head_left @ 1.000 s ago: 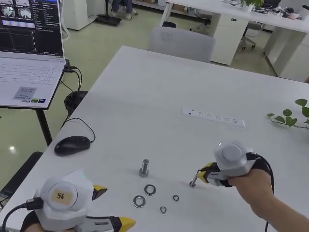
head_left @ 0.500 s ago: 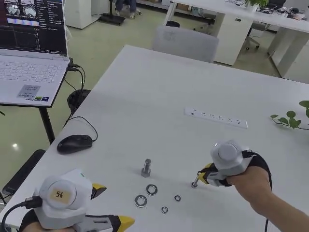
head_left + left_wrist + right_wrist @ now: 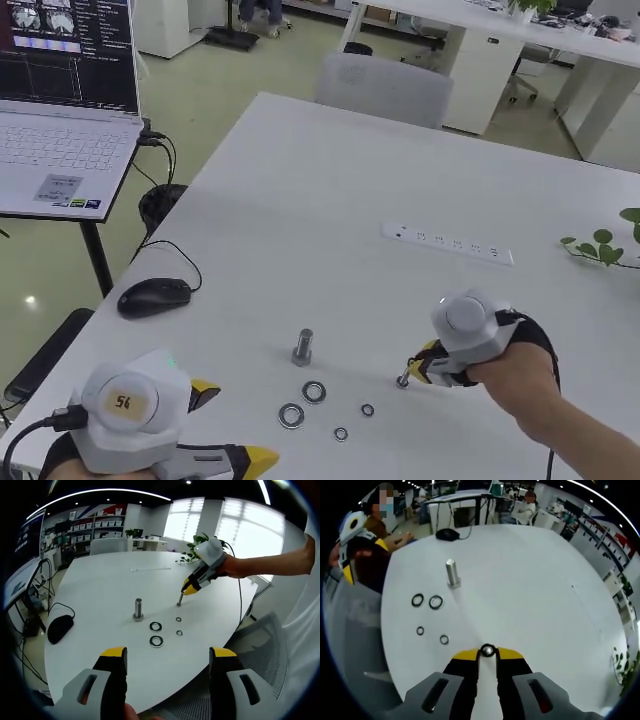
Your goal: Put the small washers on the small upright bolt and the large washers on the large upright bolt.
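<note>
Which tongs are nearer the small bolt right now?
Right. The right tongs are shut on the small bolt, at its upper end. The left tongs hang open by the front edge of the table, with the washers lying between them and the bolt.

In the right gripper view, the small bolt (image 3: 487, 650) is largely hidden between the closed jaws of the right hand-held gripper (image 3: 487, 656); its end alone is seen. In the head view, the left hand-held gripper (image 3: 235, 428) is cut off by the bottom edge, the laptop (image 3: 60, 150) by the left edge, and the plant (image 3: 600, 250) by the right edge.
</note>
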### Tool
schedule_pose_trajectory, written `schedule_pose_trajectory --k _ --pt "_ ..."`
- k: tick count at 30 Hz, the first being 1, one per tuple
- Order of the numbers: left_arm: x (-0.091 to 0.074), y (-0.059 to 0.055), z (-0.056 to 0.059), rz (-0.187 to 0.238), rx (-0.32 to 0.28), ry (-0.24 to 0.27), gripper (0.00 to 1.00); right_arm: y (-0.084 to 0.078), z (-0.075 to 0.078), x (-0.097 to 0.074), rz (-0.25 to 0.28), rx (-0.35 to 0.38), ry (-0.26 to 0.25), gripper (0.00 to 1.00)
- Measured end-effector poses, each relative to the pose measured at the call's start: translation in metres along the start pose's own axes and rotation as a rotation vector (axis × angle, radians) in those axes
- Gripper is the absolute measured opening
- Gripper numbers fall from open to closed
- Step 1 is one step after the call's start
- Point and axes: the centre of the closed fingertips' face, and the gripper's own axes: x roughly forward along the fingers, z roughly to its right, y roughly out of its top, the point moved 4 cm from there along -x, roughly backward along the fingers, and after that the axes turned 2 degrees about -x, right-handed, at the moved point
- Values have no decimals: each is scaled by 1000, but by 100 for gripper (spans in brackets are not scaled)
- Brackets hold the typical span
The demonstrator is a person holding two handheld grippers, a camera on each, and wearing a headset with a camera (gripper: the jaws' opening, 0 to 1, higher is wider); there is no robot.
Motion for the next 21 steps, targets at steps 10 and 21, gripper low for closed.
schedule_pose_trajectory --k 10,21 --pt "0 -1 -1 -2 -3 0 66 -2 1 10 -30 -7 24 14" --pt "-1 -2 -2 -3 -8 3 66 -11 -2 27 -71 8 47 14"
